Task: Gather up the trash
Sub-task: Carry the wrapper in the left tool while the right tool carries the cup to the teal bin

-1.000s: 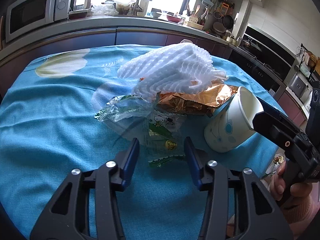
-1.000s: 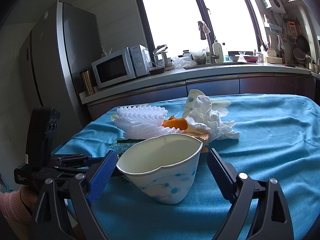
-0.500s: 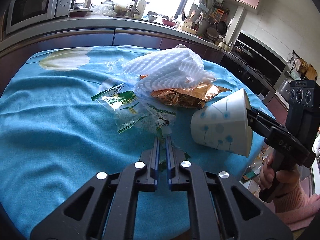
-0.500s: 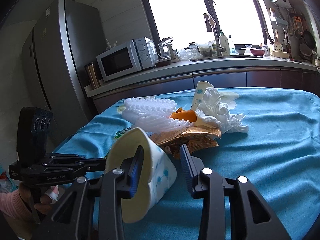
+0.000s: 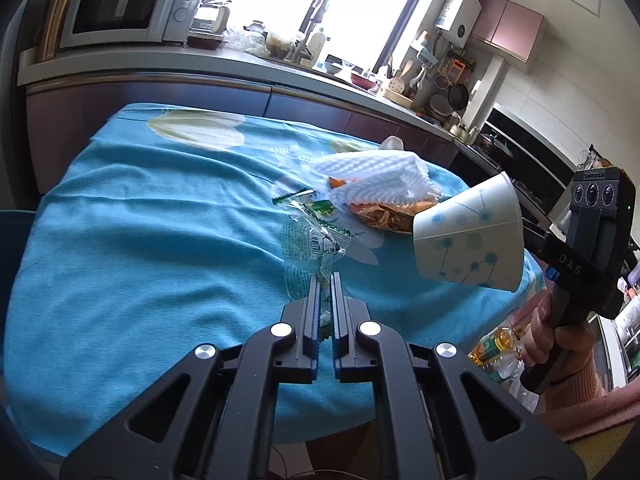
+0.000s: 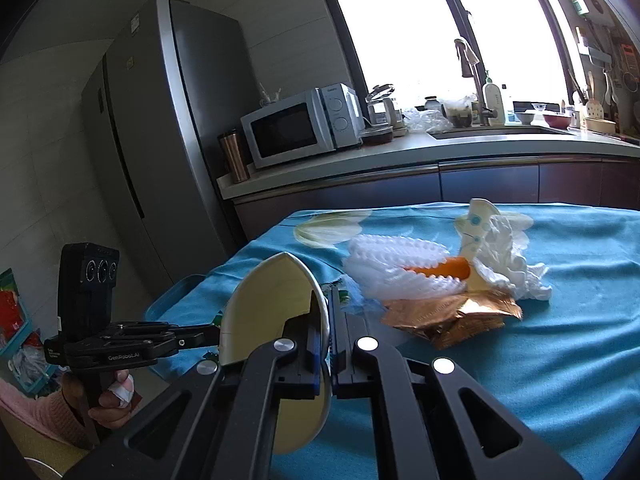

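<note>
My left gripper (image 5: 326, 280) is shut on the near end of a clear green-printed plastic wrapper (image 5: 310, 236) that trails over the blue tablecloth (image 5: 160, 232). My right gripper (image 6: 325, 300) is shut on the wall of a white paper cup with blue dots (image 6: 272, 320), held off the table at its near right edge; the cup also shows in the left wrist view (image 5: 468, 236). Behind lie white foam fruit netting (image 5: 376, 172), an orange-gold foil bag (image 6: 452, 312), crumpled white tissue (image 6: 508, 256) and an orange peel (image 6: 440, 268).
A counter with a microwave (image 6: 300, 128), sink and dishes runs behind the table. A steel fridge (image 6: 168, 140) stands at the left. Bottles (image 5: 496, 344) sit on the floor beyond the table's right edge. A blue chair edge (image 6: 172, 300) is by the table.
Both grippers closed, the left on the wrapper and the right on the cup. Both then pulled back and lifted their loads away from the pile.
</note>
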